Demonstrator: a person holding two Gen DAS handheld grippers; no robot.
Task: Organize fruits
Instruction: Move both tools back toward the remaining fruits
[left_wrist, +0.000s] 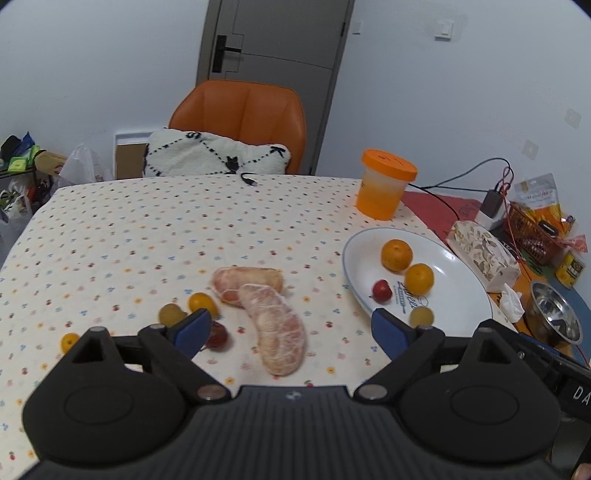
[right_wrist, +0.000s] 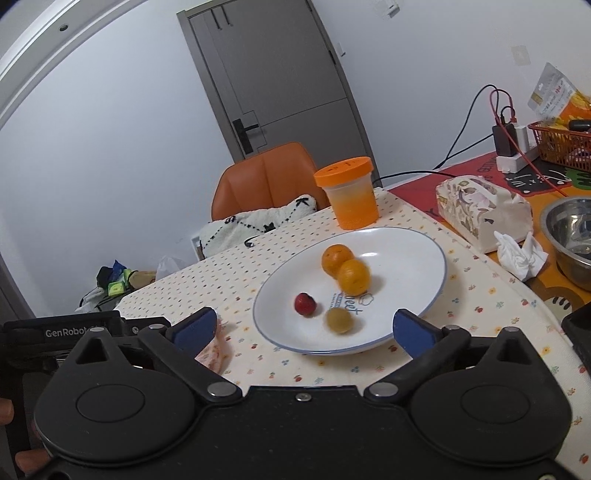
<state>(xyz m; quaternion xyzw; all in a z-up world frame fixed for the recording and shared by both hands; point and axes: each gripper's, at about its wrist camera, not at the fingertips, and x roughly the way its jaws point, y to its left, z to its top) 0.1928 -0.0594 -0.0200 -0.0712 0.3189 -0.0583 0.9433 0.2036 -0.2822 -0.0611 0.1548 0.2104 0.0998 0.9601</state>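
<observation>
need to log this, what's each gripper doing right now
left gripper: open, holding nothing, over the fruit on the table
right gripper: open, holding nothing, before the plate

"GenRobot", partly cut off, printed in white on black device body (right_wrist: 74, 332), seen left of right gripper's left finger. White letters "DA", cut off by frame edge, read on black housing (left_wrist: 576, 391) right of left gripper. Blue script on white plate (right_wrist: 406, 266) ahead of fingers, partly hidden by fruit, not legible. Print on yellow snack pouch (left_wrist: 539, 195) far right too small to be read.
</observation>
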